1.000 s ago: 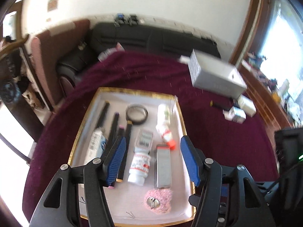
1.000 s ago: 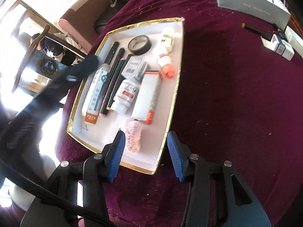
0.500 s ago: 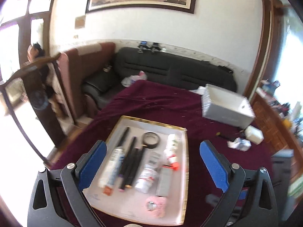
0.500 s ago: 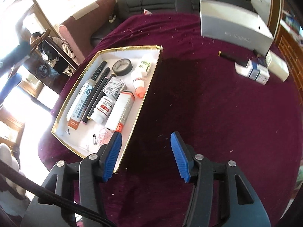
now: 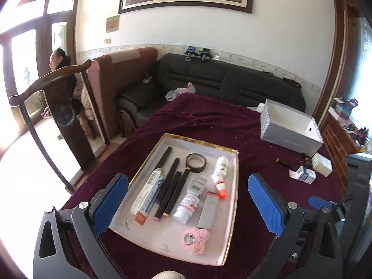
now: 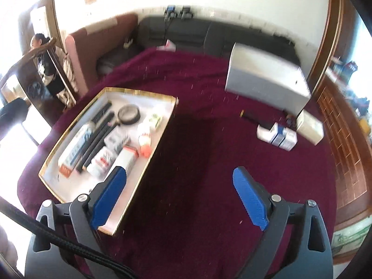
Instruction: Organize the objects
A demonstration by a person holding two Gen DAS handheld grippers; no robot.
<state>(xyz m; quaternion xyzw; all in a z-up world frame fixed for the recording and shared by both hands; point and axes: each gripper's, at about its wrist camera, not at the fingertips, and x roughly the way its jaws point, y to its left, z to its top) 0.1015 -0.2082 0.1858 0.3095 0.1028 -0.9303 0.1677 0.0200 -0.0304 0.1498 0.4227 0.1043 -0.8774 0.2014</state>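
A white tray with a gold rim (image 5: 197,141) lies on the maroon cloth. It holds a toothpaste tube (image 5: 148,193), black pens (image 5: 173,186), a tape roll (image 5: 196,162), an orange-capped bottle (image 5: 218,176), a pill bottle (image 5: 187,207), a grey box (image 5: 208,210) and a pink fluffy charm (image 5: 195,238). My left gripper (image 5: 187,179) hovers above the tray's near end, its jaws opening with nothing gripped. My right gripper (image 6: 180,171) hangs over bare cloth right of the tray (image 6: 139,91), its jaws opening too, with nothing between them.
A silver box (image 5: 288,127) stands at the far right of the table. Near it lie small blue-and-white boxes (image 6: 281,137), a white box (image 6: 310,127) and a black pen (image 5: 284,162). A sofa sits behind the table. A wooden chair (image 5: 46,81) and a person (image 5: 60,69) are at the left.
Both grippers have risen and drawn back from the tray, and both pairs of jaws have spread much wider. Both views have tilted up and take in more of the room.
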